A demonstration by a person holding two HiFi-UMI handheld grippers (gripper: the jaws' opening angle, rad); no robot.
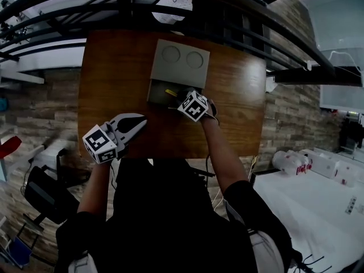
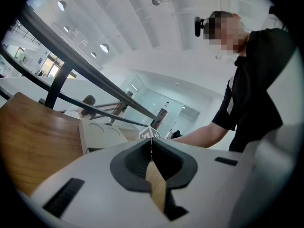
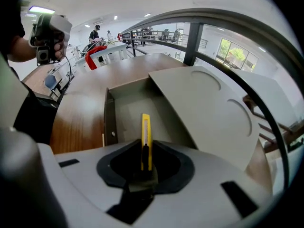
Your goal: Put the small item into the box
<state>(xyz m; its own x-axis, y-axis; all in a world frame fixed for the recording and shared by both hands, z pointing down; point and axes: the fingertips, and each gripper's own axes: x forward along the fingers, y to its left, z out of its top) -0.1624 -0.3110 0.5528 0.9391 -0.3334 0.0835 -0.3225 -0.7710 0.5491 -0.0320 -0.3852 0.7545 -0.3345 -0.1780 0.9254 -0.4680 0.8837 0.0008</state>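
Note:
A grey box [image 1: 160, 90] stands open on the wooden table [image 1: 239, 95], its lid [image 1: 180, 61] with two round recesses tipped back. My right gripper [image 1: 183, 97] hovers at the box's front opening, shut on a yellow utility knife [image 1: 170, 92]. In the right gripper view the yellow utility knife [image 3: 146, 144] stands upright between the jaws, pointing into the box's hollow [image 3: 127, 115]. My left gripper [image 1: 138, 122] rests near the table's front left, shut with nothing in it; in its own view the left gripper [image 2: 151, 149] has its tips touching.
Dark metal railings [image 1: 170, 4] run behind the table's far edge. A person's body and arms fill the lower head view. White tables [image 1: 318, 198] with bottles stand to the right, and a chair [image 1: 42, 195] to the left.

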